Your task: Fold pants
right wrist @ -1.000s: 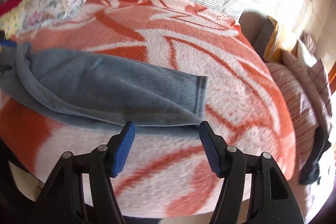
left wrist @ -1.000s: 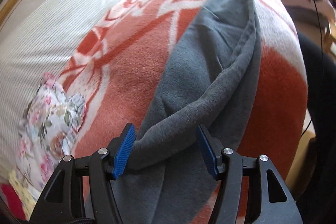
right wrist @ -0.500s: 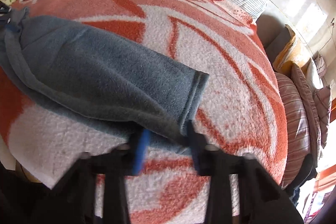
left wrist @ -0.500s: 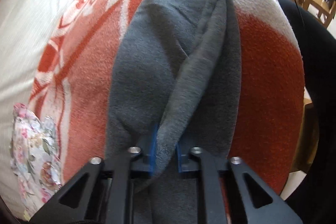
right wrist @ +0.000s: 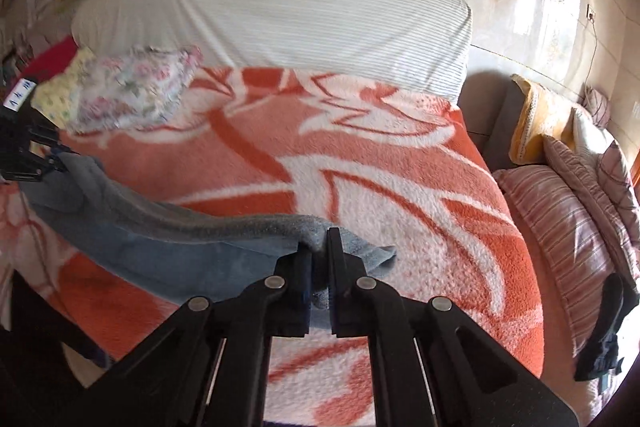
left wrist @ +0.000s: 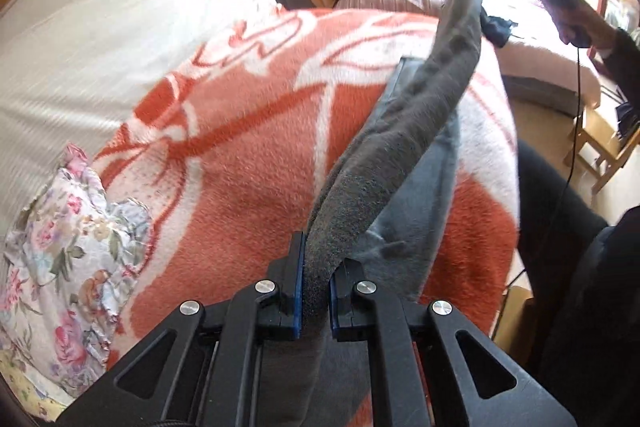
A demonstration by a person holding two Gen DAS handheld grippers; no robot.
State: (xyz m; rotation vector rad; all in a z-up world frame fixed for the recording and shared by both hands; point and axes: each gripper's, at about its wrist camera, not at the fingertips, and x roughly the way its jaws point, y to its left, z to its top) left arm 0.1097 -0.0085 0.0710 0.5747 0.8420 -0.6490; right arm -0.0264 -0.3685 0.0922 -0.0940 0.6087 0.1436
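pants between both grippers' pads

Bed w/ orange-white blanket; grey pants partly on it, floral cloth at edge

Beyond the lifted grey pants, the orange-and-white blanket lies bare and open right up to the striped white bedding. At the blanket's far left corner, a floral cloth blocks passage; striped cushions crowd its right edge.
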